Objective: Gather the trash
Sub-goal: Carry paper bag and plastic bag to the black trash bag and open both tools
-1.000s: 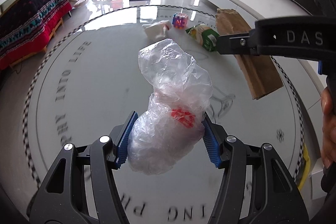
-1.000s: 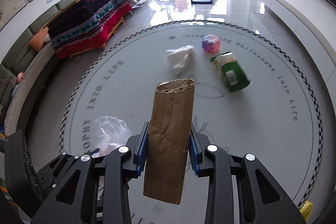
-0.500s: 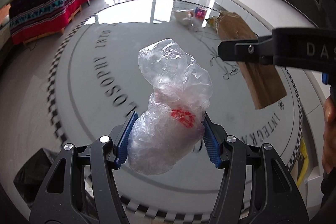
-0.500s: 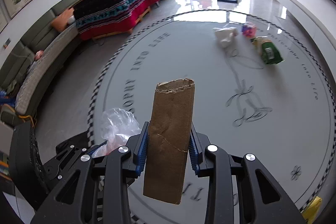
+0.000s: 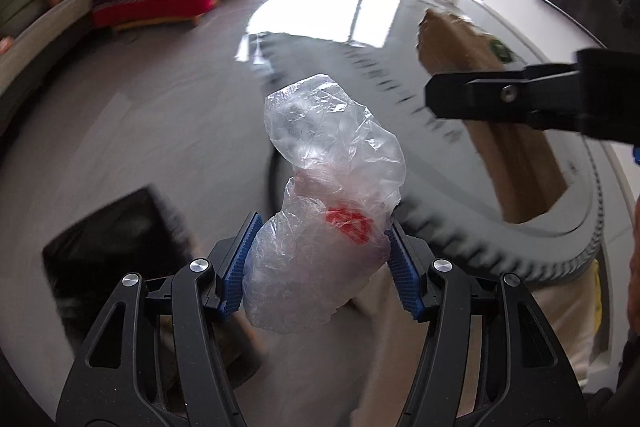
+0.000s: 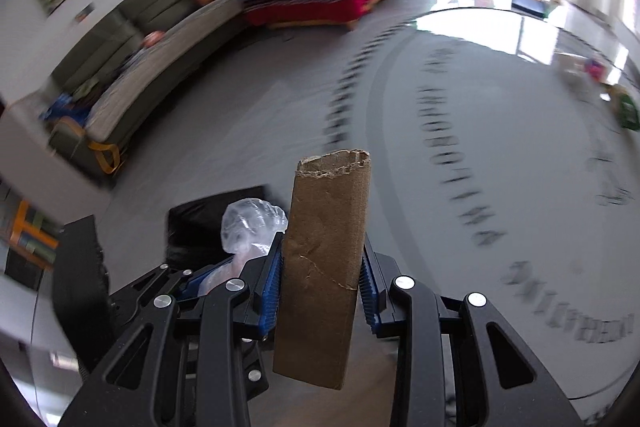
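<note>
Carrying trash binward: left gripper clamped a crumpled clear plastic bag, right gripper pinched a flattened cardboard piece, both above the black bin, presumably for dropping.

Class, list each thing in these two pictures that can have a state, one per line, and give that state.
Left gripper: shut on plastic bag.
Plastic bag: crumpled, held between the blue fingers.
Right gripper: shut on cardboard.
Cardboard: flattened, torn top edge, held roughly upright.
Black bin: on the floor, blurred; contents cannot be told.
</note>
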`<state>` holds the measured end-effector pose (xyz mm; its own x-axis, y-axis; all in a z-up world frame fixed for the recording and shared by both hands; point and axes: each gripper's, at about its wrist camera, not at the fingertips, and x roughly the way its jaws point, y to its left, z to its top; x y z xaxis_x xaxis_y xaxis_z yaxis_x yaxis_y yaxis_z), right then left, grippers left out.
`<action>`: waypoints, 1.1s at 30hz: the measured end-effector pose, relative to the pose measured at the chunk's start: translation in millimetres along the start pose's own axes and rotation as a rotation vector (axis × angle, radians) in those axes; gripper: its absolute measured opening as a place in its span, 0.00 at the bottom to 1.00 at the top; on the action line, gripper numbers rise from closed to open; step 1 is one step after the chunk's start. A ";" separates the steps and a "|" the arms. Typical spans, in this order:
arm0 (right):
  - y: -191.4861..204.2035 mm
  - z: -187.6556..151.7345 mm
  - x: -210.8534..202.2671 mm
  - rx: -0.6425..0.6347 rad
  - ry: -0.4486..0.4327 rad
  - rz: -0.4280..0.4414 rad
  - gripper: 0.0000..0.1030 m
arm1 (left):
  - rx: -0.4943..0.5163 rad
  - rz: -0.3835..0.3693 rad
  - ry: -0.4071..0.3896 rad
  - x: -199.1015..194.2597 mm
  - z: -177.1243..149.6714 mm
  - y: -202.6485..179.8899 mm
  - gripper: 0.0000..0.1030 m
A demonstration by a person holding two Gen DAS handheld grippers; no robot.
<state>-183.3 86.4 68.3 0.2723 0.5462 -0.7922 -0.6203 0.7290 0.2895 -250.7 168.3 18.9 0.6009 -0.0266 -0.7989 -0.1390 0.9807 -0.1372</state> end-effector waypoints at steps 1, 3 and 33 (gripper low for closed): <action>11.4 -1.4 5.3 -0.016 0.010 0.016 0.35 | -0.025 0.021 0.005 -3.9 -8.4 13.6 0.58; 37.8 -4.7 18.0 -0.060 0.037 0.046 0.35 | -0.075 0.061 0.011 -13.4 -24.8 40.9 0.58; 156.5 -20.9 91.6 -0.241 0.181 0.154 0.59 | -0.515 0.364 0.099 -52.1 -116.9 200.2 0.94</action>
<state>-270.9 241.9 29.8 0.0398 0.5446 -0.8377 -0.8058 0.5133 0.2954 -401.8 343.4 -35.4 0.3721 0.2489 -0.8942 -0.6957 0.7126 -0.0911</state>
